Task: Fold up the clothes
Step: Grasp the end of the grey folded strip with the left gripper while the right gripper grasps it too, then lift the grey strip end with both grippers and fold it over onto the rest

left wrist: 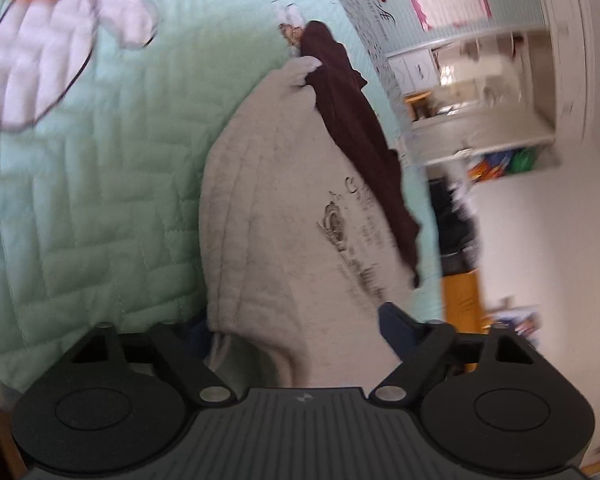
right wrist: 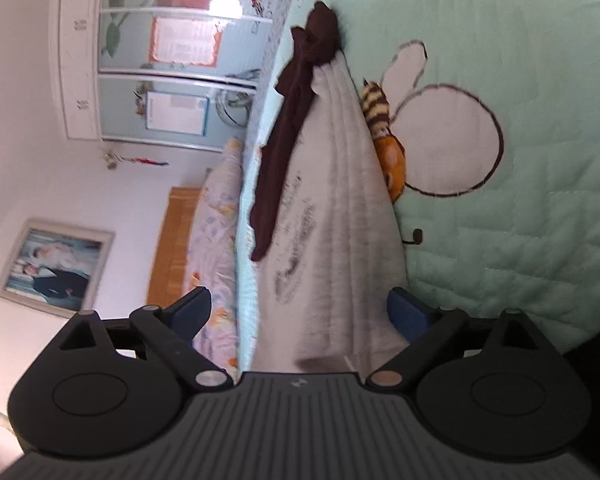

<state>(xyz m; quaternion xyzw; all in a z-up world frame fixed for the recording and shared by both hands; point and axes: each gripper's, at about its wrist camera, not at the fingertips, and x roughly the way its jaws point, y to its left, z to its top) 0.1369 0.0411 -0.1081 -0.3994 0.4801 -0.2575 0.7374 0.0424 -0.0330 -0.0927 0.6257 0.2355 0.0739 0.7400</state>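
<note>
On a mint-green quilted bedspread (left wrist: 80, 208) we find the grey printed garment (left wrist: 284, 216), folded into a long strip, with a dark maroon garment (left wrist: 356, 136) lying along one edge of it and reaching past its far end; the bedspread's big bee appliqué (right wrist: 440, 136) sits just beside the grey garment on the edge away from the maroon one, its striped body partly tucked under the cloth; in the left wrist view, we see our left gripper (left wrist: 296, 326) straddling the near end of the grey garment, its blue fingers (left wrist: 396, 324) on either side of the cloth, one finger mostly hidden behind the fold; the picture is blurred and we cannot tell whether the pads press the fabric; in the right wrist view, our right gripper (right wrist: 300, 312) stands at the garment's other end, its jaws spread wide, blue fingers (right wrist: 192, 312) apart on both sides of the cloth and not pinching it; beyond the garment's maroon-edged side lie a floral pillow (right wrist: 216, 248), a wooden headboard (right wrist: 172, 252) and a framed photograph (right wrist: 54, 266) on the white wall.
</note>
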